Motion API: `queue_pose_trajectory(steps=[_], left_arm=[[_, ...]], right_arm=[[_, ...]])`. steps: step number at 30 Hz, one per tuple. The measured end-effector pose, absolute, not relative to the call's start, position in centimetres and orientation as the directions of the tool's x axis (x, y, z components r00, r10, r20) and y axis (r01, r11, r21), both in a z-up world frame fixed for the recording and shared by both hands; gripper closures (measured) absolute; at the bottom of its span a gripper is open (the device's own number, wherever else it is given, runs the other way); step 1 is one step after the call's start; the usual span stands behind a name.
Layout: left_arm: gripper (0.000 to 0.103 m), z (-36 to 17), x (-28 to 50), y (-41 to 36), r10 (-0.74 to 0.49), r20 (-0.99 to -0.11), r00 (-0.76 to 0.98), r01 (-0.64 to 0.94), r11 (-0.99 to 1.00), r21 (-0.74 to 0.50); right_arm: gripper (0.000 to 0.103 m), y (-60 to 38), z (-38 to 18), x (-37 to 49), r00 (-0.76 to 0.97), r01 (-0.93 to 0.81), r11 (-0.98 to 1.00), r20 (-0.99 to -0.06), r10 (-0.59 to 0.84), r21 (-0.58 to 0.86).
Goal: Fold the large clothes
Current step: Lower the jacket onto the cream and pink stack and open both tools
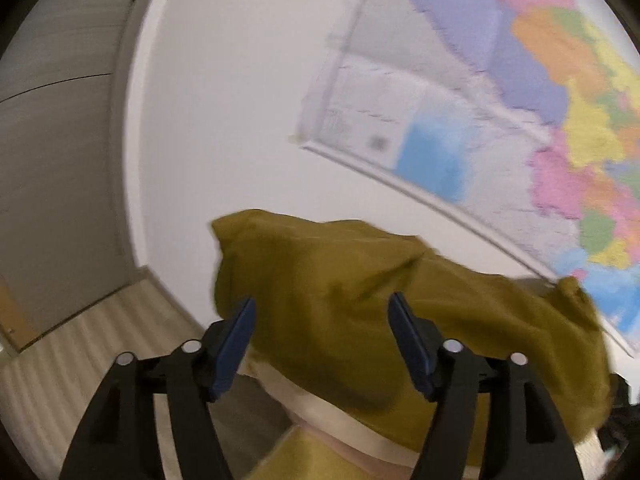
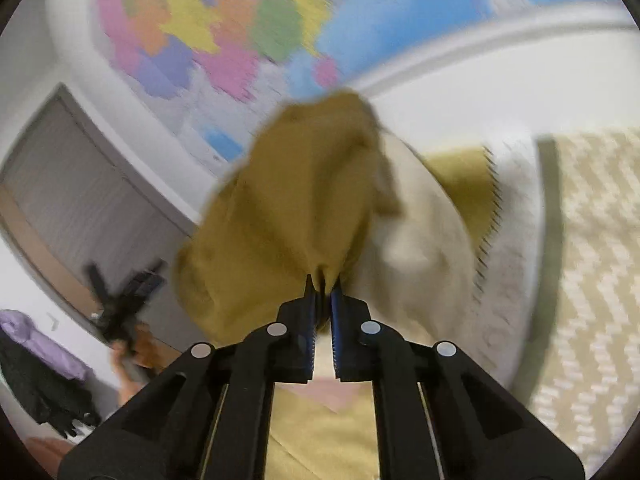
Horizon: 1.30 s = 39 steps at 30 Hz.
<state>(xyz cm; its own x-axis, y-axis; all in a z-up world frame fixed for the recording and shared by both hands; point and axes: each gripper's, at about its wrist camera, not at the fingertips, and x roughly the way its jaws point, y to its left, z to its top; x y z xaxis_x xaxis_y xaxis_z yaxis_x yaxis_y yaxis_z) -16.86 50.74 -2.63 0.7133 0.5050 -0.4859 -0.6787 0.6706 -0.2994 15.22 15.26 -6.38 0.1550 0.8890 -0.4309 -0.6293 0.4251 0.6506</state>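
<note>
The mustard-yellow garment is being held aloft in front of a wall map, with a cream lining being exposed toward 3 o'clock in the right wrist view. A pinch of its fabric is being clamped between the nearly closed fingers of the right gripper, the bulk rising toward 12 o'clock. In the left wrist view the garment is being seen draped from 9 toward 4 o'clock, its long axis appearing roughly horizontal, though blur is limiting certainty. The left gripper is being held wide apart, gripping nothing. The lifting-and-spreading step is judged to be in hand; a second edge grasp by the left gripper is judged to be required next.
</note>
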Motion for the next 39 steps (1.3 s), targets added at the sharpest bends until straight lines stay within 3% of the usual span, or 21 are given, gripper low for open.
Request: queue_pose_trajectory(steps=[3,6,8,11,16,19,24,27,31,35,39], left_arm=[[0.032,-2.5,-15.3,48.4,0.414,-0.502,0.759,-0.594,0.756,-0.275],[0.032,-2.6,-13.4,47.0,0.372,-0.515,0.772,-0.553,0.793,-0.256],[0.032,-2.6,-12.2,45.7,0.357,-0.518,0.777,-0.533,0.811,-0.241],[0.032,-2.6,-11.2,44.1,0.325,-0.517,0.792,-0.495,0.837,-0.233],[0.03,-2.7,-8.8,41.6,0.313,-0.528,0.79,-0.462,0.869,-0.176],[0.028,-3.2,-7.7,40.5,0.329,-0.538,0.776,-0.468,0.872,-0.141],[0.028,-3.9,-6.0,39.3,0.344,-0.559,0.755,-0.478,0.871,-0.11],[0.027,-4.2,-5.6,39.1,0.352,-0.558,0.751,-0.483,0.87,-0.102],[0.025,-4.8,-4.9,38.8,0.355,-0.567,0.743,-0.474,0.877,-0.071],[0.023,-5.0,-4.9,38.6,0.367,-0.564,0.74,-0.479,0.876,-0.058],[0.021,-4.6,-5.4,38.6,0.368,-0.561,0.742,-0.484,0.872,-0.068]], right_arm=[[0.095,16.0,-6.1,14.5,0.167,-0.657,0.472,-0.497,0.852,0.588],[0.079,16.3,-5.0,14.0,0.184,-0.662,0.519,-0.553,0.812,0.541],[0.065,15.4,-3.0,13.3,0.257,-0.684,0.541,-0.533,0.806,0.489],[0.061,14.4,0.1,11.5,0.328,-0.74,0.529,-0.464,0.823,0.415],[0.041,18.0,4.4,9.0,0.369,-0.844,0.48,-0.392,0.843,0.239],[0.042,21.7,4.9,10.2,0.334,-0.864,0.448,-0.406,0.851,0.228],[0.047,26.1,2.0,14.4,0.299,-0.827,0.487,-0.516,0.803,0.28],[0.047,25.5,-2.0,17.7,0.206,-0.757,0.481,-0.536,0.819,0.443],[0.047,23.9,-3.9,18.8,0.164,-0.702,0.484,-0.543,0.824,0.523],[0.046,22.4,-1.8,17.3,0.213,-0.725,0.499,-0.534,0.818,0.475],[0.044,20.5,1.4,12.5,0.257,-0.826,0.436,-0.451,0.855,0.356]])
